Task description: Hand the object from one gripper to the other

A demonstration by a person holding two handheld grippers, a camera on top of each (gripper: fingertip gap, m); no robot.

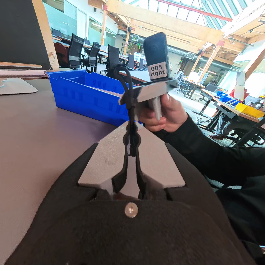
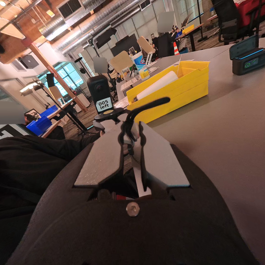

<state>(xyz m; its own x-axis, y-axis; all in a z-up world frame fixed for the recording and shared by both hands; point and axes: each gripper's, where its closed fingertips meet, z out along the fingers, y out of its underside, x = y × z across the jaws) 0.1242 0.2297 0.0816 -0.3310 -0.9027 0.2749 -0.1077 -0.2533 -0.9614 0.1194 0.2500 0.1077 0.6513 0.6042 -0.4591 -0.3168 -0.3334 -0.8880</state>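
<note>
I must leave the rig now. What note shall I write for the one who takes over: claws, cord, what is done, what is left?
Left claw: shut on the lower end of the black cord, held above the table.
Right claw: looks open, one finger on each side of the cord; the loop end sticks out past it.
Done: the cord is off the table and between both claws.
Left: shut the right claw on the cord, open the left claw, draw apart.
</note>
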